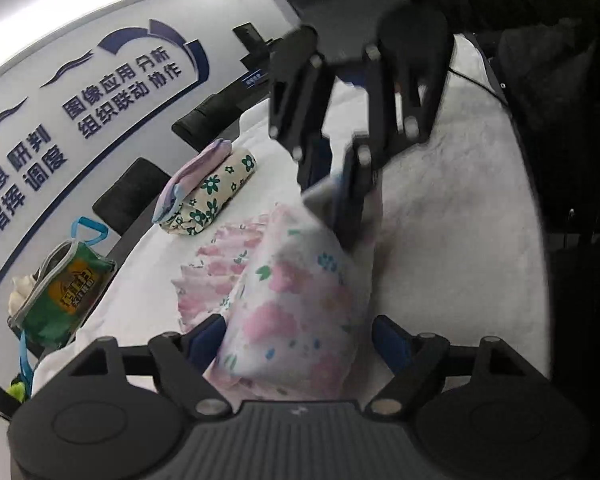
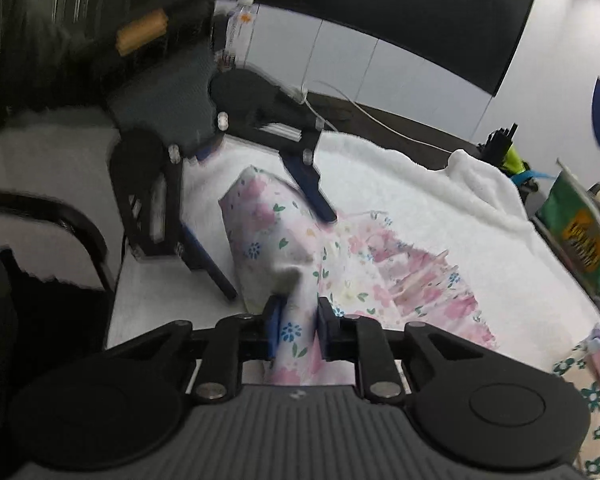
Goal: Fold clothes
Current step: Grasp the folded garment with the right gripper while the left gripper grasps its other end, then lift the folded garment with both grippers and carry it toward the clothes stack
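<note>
Floral garment (image 2: 268, 224), pink-flowered and lifted in a ridge above the white fleecy cover (image 2: 440, 200) between both tools, is pinched near one end by the right gripper (image 2: 298, 320), while the left gripper (image 1: 296, 340) is spread wide with the cloth running between its fingers, seemingly ungripped. Should the single pinch slip or the ridge be pulled unevenly, the fold could be lost and the ruffled part (image 1: 216, 264) dragged out of line. Edges are blurred, and the garment's underside and lower end are hidden behind the tools.

The right gripper (image 2: 296, 322) was clamped on the floral garment (image 2: 268, 228), while the left gripper (image 1: 300, 340) straddled it, its 2 fingers spread.
</note>
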### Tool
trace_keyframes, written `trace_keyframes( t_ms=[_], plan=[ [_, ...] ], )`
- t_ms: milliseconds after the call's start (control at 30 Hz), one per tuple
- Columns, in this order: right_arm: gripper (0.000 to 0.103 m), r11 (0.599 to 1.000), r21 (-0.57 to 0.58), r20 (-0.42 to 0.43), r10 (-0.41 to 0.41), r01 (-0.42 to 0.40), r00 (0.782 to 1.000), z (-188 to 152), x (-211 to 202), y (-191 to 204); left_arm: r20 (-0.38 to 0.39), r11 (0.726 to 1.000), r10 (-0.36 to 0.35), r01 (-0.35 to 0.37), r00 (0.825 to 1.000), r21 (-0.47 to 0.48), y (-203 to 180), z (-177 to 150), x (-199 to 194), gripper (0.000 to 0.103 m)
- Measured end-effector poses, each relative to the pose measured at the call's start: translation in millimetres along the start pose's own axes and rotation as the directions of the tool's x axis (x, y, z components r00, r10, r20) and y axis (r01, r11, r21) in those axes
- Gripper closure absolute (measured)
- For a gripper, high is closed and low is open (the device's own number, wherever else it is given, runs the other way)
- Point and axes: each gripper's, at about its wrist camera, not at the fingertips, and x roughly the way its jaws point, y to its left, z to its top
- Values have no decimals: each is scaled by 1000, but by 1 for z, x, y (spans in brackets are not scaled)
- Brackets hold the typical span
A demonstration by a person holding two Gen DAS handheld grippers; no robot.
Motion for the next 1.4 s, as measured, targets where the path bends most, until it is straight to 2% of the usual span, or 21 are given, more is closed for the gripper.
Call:
trace_keyframes(
  t_ms=[133,233,300,367,467,667,733,767,800,833,900,933,967,1000,1067,1100,1167,1233,1300,1333,1400],
  plan=[
    [89,994,62,42,87,-90,995,4,-4,-24,32,996,-44,46,999,-79,19,-10,15,27],
    [79,991,102,81,81,-89,993,1,-9,-31,46,976,-94,102,994,-194,40,-21,22,52],
    [24,998,61,90,9,-14,996,-5,-16,-25,72,957,-119,134,990,-256,51,-27,23,54],
    [12,998,-6,100,-66,67,993,-14,-21,-11,91,930,-147,169,985,-326,64,-30,25,58],
    [11,985,-102,64,-133,139,989,-27,-10,6,112,881,-184,215,976,-421,82,-33,29,63],
    [12,915,-241,100,-308,323,946,-42,20,16,146,845,-208,253,967,-472,93,-37,26,63],
    [30,923,-225,130,-289,312,949,-39,24,8,146,838,-212,257,966,-482,94,-35,25,69],
    [59,942,-211,125,-240,262,963,-36,25,2,149,818,-229,273,962,-505,94,-36,22,74],
    [79,962,-184,112,-181,200,977,-32,26,-4,152,798,-246,289,957,-529,94,-37,18,75],
    [84,984,-130,96,-110,122,989,-29,25,-11,156,776,-263,305,952,-552,94,-38,14,76],
    [88,999,28,100,36,-39,994,-27,18,-27,235,660,-340,409,911,-630,97,-44,7,77],
    [88,983,127,126,116,-132,985,-29,12,-35,279,594,-372,458,885,-662,98,-48,3,77],
    [88,943,233,171,199,-236,965,-32,5,-44,329,510,-397,504,857,-697,98,-53,2,76],
    [88,885,329,229,263,-329,937,-37,-1,-52,344,454,-374,493,861,-742,95,-59,0,74],
    [86,751,513,326,279,-416,903,-56,-5,-64,366,335,-323,466,873,-819,90,-70,-3,55],
    [84,700,580,343,255,-418,904,-64,-6,-66,331,332,-277,413,902,-848,87,-72,-5,52],
    [73,650,678,318,161,-343,934,-76,-5,-62,252,321,-185,301,950,-898,82,-75,-9,44],
    [66,625,738,280,60,-255,958,-82,-6,-55,211,297,-107,234,972,-926,83,-74,-17,41],
    [47,620,775,225,-84,-125,971,-81,-15,-44,166,268,-31,168,986,-949,83,-73,-25,40],
    [44,613,788,194,-161,-57,968,-79,-23,-39,142,251,7,136,990,-958,84,-73,-29,37],
    [37,576,812,109,-309,94,945,-79,-39,-30,38,205,5,36,999,-978,85,-74,-31,32]
  ],
)
